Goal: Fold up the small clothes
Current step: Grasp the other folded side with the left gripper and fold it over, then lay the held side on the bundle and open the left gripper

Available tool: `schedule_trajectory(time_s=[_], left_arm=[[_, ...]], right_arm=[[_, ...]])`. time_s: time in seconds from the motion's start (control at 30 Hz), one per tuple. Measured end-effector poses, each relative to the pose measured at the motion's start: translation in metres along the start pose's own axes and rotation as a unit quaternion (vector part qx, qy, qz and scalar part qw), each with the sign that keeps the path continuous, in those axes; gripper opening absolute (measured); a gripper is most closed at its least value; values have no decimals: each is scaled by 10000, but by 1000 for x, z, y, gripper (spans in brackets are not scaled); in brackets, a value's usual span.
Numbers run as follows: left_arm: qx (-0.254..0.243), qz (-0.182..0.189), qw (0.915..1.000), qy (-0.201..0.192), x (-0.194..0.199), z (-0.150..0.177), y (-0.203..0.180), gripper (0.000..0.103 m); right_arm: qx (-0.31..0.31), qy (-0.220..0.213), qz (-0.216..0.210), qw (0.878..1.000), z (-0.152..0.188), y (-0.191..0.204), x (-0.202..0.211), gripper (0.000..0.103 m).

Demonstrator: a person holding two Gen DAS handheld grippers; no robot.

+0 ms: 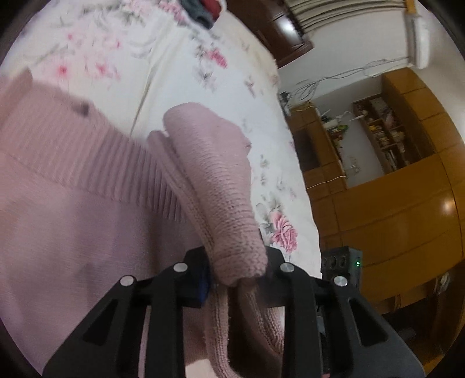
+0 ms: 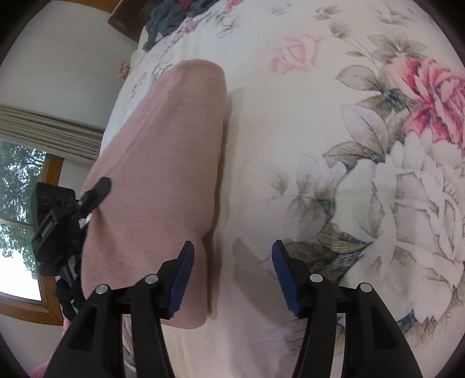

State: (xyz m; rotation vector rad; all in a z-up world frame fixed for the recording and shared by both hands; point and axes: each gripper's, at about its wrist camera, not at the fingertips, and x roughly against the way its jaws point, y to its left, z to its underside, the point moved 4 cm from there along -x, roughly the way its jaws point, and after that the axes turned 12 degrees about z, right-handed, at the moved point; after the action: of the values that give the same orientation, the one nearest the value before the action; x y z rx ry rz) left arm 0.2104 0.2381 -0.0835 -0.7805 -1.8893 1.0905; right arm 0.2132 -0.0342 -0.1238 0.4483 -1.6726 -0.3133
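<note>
Holding a fold of the dusty-pink ribbed knit sweater (image 1: 87,186) in my left gripper (image 1: 235,279): jaws clamped on a thick roll of knit, which runs away from the fingers toward 12 o'clock in the left wrist view. The rest of the sweater fills that view from 8 to 10 o'clock, ribbed band running diagonally. It lies on the white bedsheet printed with pink roses (image 2: 290,145).

My right gripper (image 2: 232,276) is spread wide, nothing between the blue pads (image 2: 183,279), hovering over bare sheet. In the right wrist view the sweater sits at 10–11 o'clock as a smooth pink slab, its long edge just beside my left pad. The left gripper shows at 9 o'clock, at the sweater's far edge.

A heap of dark grey and red clothes (image 2: 171,17) sits at 12 o'clock, well apart.

My read: mid-fold, with the left carrying a sleeve or side edge across the body. Can't tell which part exactly; the left view is blurred.

Next move as I see it: lay the lifted fold flat on the body and let go, then bring the right in on the near edge to take the opposite side. Thick knit will spring back, so press the crease.
</note>
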Motion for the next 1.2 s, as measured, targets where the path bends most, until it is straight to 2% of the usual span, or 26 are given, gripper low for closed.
schedule_trajectory(time_s=[0.13, 0.33, 0.5, 0.63, 0.7, 0.83, 0.93, 1.03, 1.1, 1.2], left_arm=[[-96, -62, 9998, -158, 32, -11, 2, 24], [-283, -409, 9981, -359, 93, -28, 14, 24], [-105, -701, 9961, -526, 151, -38, 49, 24], [83, -897, 9949, -446, 162, -38, 88, 24], [261, -816, 9956, -376, 158, -35, 108, 24], [196, -1044, 9941, -236, 150, -27, 131, 24], [300, -997, 9944, -203, 148, -23, 143, 25], [394, -1102, 9930, -159, 153, -21, 139, 30], [367, -1308, 9906, -184, 162, -17, 129, 33], [55, -1628, 9865, -178, 176, -2, 105, 35]], right_arm=[[226, -74, -43, 9997, -1, 21, 3, 58], [676, -88, -186, 9975, 2, 59, -2, 59], [1122, -59, -336, 9931, 12, 98, -13, 61], [1241, 152, -514, 9908, 26, 116, -26, 64], [1268, 262, -506, 9903, 29, 124, -34, 64], [1201, 479, -510, 9903, 38, 129, -50, 64], [1204, 564, -429, 9902, 43, 133, -57, 64], [1149, 625, -381, 9907, 42, 133, -63, 64], [1121, 635, -421, 9908, 43, 135, -63, 64], [1127, 655, -499, 9902, 46, 138, -62, 64]])
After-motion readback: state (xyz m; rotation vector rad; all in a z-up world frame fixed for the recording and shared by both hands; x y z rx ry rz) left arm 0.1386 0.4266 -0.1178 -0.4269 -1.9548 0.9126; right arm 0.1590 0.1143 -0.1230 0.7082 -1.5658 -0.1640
